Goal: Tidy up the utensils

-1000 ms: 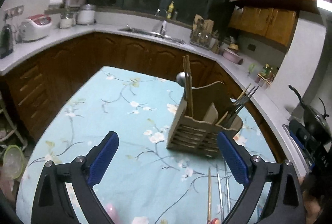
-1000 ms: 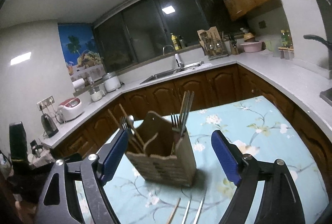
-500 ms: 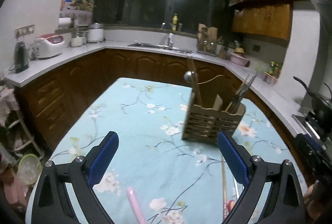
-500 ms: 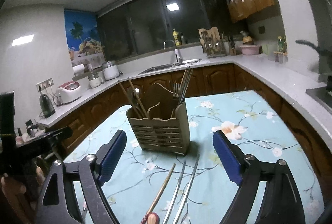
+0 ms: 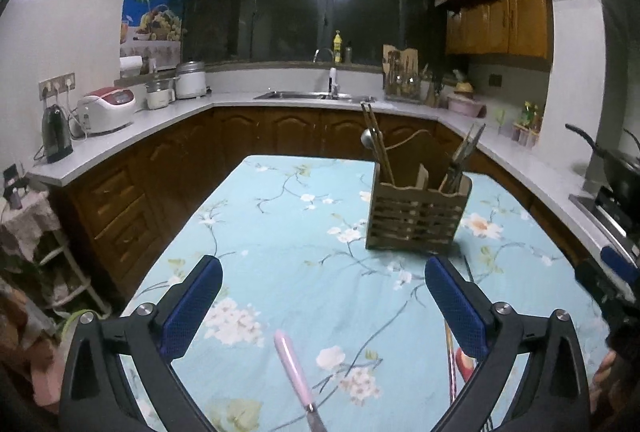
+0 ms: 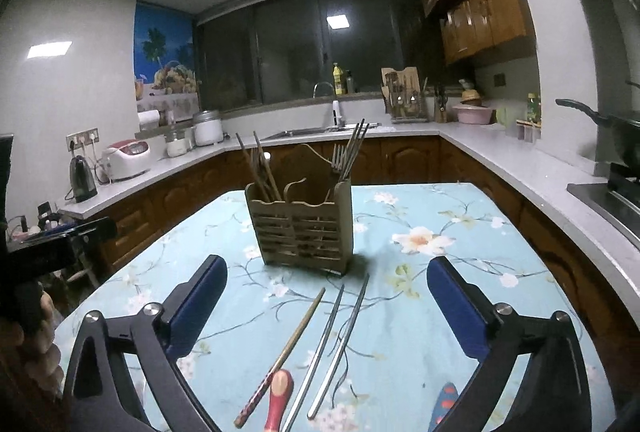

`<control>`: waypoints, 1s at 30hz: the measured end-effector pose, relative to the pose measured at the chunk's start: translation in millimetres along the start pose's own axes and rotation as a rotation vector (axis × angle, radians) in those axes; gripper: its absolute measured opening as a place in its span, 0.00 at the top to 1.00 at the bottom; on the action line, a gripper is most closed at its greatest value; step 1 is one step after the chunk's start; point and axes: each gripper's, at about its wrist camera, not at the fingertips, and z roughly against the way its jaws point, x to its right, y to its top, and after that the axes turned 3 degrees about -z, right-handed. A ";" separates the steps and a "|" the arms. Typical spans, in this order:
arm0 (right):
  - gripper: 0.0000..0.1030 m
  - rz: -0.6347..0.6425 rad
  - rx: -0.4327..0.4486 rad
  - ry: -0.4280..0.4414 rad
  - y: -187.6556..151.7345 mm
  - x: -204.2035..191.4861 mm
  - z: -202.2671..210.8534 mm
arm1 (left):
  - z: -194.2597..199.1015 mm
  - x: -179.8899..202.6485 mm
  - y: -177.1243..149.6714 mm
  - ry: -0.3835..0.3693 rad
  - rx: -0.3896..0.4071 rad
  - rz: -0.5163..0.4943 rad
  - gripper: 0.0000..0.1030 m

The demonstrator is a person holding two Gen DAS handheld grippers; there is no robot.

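- Two grippers hung over the table (image 5: 280, 232), each with blue pads spread wide and nothing between them.
- Left gripper (image 5: 322, 296): its jaws were opening, gripping nothing; below the gap lay a pink-handled utensil (image 5: 290, 364) on the cloth, its metal end running off the lower edge.
- Right gripper (image 6: 326, 292): its jaws were opening as well, also gripping nothing; under the gap lay a wooden chopstick (image 6: 286, 348) with a patterned end, and just beside it two metal chopsticks (image 6: 334, 340), all pointing toward the holder.
- A red handle (image 6: 278, 398) lay touching the wooden chopstick's near end, and a red-and-blue piece (image 6: 444, 404) showed near the right pad; what it was I could not tell.
- Farther out stood the wooden holder (image 6: 304, 228), upright on the floral cloth, near the tips of the loose chopsticks but apart from them.
- Its left compartment held wooden chopsticks (image 6: 258, 168); its right one held forks (image 6: 350, 152), tines up. A spoon (image 5: 367, 138) showed in the left view beside the wooden chopsticks.
- Beyond the table ran a white counter (image 5: 160, 120) with a sink (image 5: 312, 96), a kettle (image 5: 56, 134) and a rice cooker (image 5: 106, 108).
- A person's fingers (image 6: 38, 344) showed at the left edge of the right view, around the other gripper's handle.
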 end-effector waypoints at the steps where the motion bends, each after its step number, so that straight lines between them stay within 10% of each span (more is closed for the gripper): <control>1: 0.02 0.001 -0.003 -0.002 1.7 -0.7 3.7 | 3.9 1.2 1.4 0.004 -0.003 -0.007 0.01; 30: 0.00 -0.016 0.036 -0.032 -22.3 -3.9 33.0 | 37.7 13.3 -39.4 0.058 0.045 -0.042 0.01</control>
